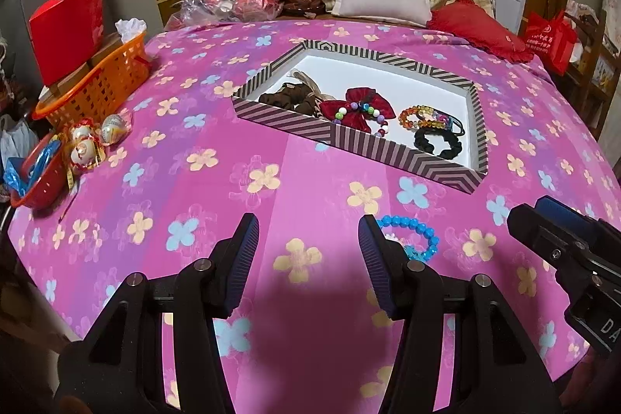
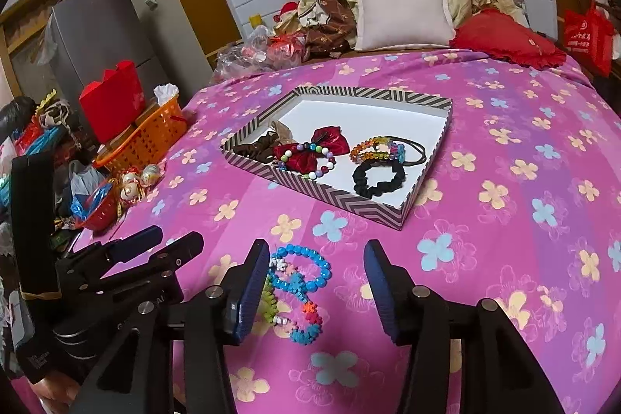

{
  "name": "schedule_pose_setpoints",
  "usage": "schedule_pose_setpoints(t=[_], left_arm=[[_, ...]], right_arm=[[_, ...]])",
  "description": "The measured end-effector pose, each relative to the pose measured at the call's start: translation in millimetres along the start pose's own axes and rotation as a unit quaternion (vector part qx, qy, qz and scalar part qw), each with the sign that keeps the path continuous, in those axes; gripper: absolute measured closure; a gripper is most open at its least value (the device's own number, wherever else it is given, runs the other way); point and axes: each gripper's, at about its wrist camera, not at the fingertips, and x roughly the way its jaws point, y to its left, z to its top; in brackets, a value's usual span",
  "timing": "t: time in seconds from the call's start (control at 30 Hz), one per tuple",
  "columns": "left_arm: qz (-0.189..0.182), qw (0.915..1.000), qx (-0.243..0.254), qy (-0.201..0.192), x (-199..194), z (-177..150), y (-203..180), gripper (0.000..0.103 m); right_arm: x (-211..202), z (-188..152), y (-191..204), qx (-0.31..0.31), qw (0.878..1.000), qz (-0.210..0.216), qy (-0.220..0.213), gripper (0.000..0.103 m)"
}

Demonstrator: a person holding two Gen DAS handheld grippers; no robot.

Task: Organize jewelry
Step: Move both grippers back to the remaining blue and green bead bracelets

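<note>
A striped tray [image 1: 399, 154] [image 2: 349, 202] lies on the pink flowered bedspread. It holds a red bow with a multicoloured bead bracelet [image 2: 310, 150], an orange bead bracelet [image 2: 372, 148], a black scrunchie [image 2: 378, 179] and brown hair ties [image 1: 287, 96]. A blue bead bracelet [image 2: 310, 264] [image 1: 417, 231] and a blue flower-bead bracelet [image 2: 299, 313] lie on the bedspread in front of the tray. My right gripper [image 2: 316, 290] is open, its fingers on either side of them. My left gripper [image 1: 308, 258] is open and empty, just left of the blue bracelet.
An orange basket [image 1: 101, 80] with a red box, a red bowl [image 1: 37, 181] and wrapped eggs sit at the left edge of the bed. Pillows, a red cushion [image 1: 477, 26] and plastic bags lie at the far end.
</note>
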Motion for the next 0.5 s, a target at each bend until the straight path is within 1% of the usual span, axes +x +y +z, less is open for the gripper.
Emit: schedule_pose_setpoints(t=[0.37,0.4,0.5], left_arm=[[-0.001,1.0000,0.000,0.001,-5.4,-8.5,-1.6,0.050],[-0.002,1.0000,0.000,0.001,-5.1,-8.3,-1.7,0.050],[-0.002,1.0000,0.000,0.002,-5.9,-9.7,-1.5,0.050]], right_arm=[[-3.9,-5.3,5.3,-0.007,1.000,0.003,0.003,0.053],[-3.8,-5.4,5.2,-0.008,1.000,0.002,0.003,0.052],[-5.3,-6.2,6.0,-0.011,1.000,0.000,0.001,0.043]])
